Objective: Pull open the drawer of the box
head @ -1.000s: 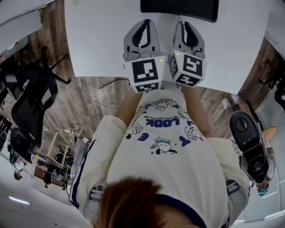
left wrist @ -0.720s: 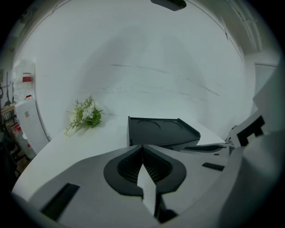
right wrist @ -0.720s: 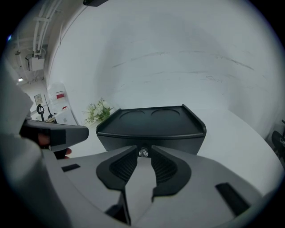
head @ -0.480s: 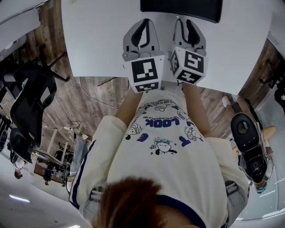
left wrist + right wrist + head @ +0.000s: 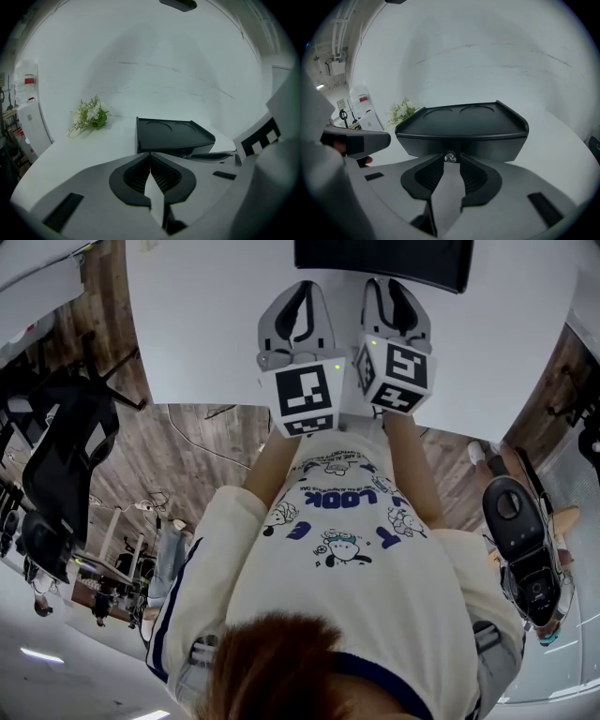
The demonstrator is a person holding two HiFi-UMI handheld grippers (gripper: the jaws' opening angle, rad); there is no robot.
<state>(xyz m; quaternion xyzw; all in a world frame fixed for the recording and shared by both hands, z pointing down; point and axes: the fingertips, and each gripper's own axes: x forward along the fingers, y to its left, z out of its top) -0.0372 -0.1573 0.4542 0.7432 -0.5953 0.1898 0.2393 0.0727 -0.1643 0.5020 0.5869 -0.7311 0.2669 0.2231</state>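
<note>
The black box (image 5: 380,263) stands on the white table (image 5: 206,324) at the far edge, its flat top (image 5: 461,117) showing two round recesses. A small shiny drawer knob (image 5: 450,157) sits on its front, and the drawer is closed. My right gripper (image 5: 451,158) is open a narrow gap, with the knob between its fingertips; a sliver of space shows on the right side. In the head view the right gripper (image 5: 395,284) reaches the box's front. My left gripper (image 5: 150,153) is shut on nothing, just left of the box (image 5: 171,133), and lies beside the right one (image 5: 298,289).
A small green and white plant sprig (image 5: 89,117) lies on the table left of the box. The table's near edge (image 5: 216,404) runs under my forearms. Black office chairs (image 5: 66,456) stand on the wooden floor to the left, and a dark device (image 5: 520,531) to the right.
Both grippers have slid a little forward over the table toward the box. The right gripper's tips have reached the box's front.
</note>
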